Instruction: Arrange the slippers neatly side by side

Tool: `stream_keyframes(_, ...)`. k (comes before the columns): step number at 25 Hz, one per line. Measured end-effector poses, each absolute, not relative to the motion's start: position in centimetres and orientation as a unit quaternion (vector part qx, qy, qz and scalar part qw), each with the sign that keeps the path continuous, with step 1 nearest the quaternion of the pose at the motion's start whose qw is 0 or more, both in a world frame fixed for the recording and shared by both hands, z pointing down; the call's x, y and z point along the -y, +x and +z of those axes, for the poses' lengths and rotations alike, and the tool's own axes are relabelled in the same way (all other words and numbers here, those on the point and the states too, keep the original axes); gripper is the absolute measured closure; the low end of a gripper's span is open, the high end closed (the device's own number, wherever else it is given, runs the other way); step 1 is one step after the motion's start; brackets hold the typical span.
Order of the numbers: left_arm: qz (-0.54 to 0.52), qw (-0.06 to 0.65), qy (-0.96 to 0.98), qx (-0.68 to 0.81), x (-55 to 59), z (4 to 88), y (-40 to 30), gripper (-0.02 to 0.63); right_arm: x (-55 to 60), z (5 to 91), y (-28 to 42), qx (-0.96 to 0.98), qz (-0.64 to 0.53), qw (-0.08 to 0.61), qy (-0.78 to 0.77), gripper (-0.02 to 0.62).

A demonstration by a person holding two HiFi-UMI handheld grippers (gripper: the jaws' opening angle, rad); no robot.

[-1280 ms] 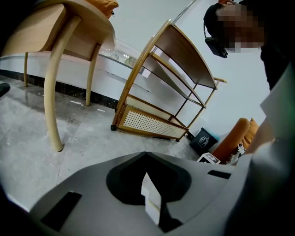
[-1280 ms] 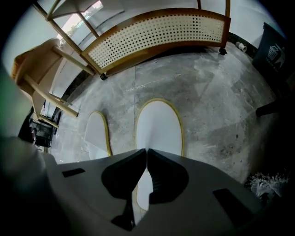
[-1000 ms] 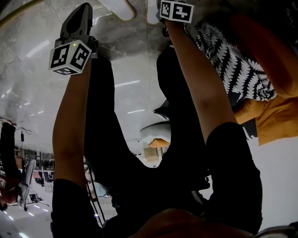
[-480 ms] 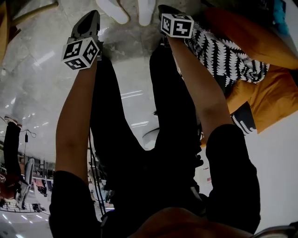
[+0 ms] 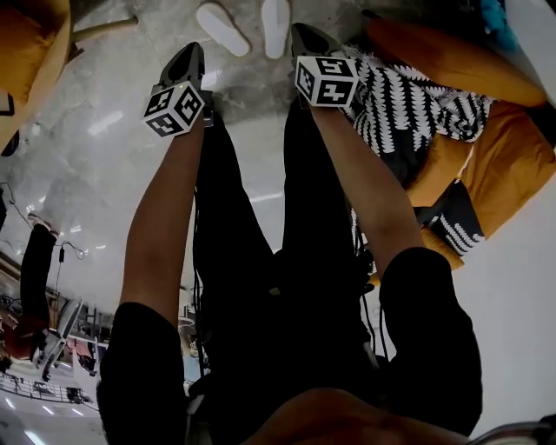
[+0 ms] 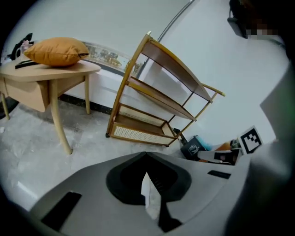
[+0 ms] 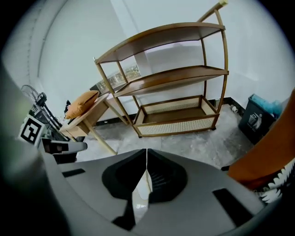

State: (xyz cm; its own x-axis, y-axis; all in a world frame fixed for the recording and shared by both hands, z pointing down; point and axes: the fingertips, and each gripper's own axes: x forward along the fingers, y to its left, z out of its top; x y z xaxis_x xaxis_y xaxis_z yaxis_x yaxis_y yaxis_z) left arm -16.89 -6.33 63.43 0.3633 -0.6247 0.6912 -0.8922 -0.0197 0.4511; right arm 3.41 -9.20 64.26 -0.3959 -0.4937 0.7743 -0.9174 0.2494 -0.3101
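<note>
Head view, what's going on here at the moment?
A person holds a gripper in each hand above the grey marbled floor. One white slipper and a second white slipper lie close together on it, not quite parallel. Neither is held: the left gripper has its jaws shut on nothing, and the right gripper has just been closing its jaws, empty too.

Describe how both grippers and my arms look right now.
The left gripper and right gripper are each a grey shell with black-lined fingers. Each carries a white cube printed with black square markers. The arms are bare below short black sleeves.
</note>
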Motion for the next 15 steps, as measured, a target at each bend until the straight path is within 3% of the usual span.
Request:
stream_keyframes(8,0.171,0.547,0.652,0.495,4.0,71.9,-16.2,0.583,6.7,67.1,3.0,0.753,0.406,0.275,0.439,0.56)
stream_keyframes(11,0.187,0.567,0.63,0.496,3.7,75.4,-15.8,0.441,5.4,68.9,3.2,0.758,0.406,0.287,0.423,0.56)
stream_keyframes(15,0.221,0.561,0.607,0.518,3.6,79.9,-15.8,0.425,3.8,71.6,3.6,0.769,0.4,0.301,0.397,0.56)
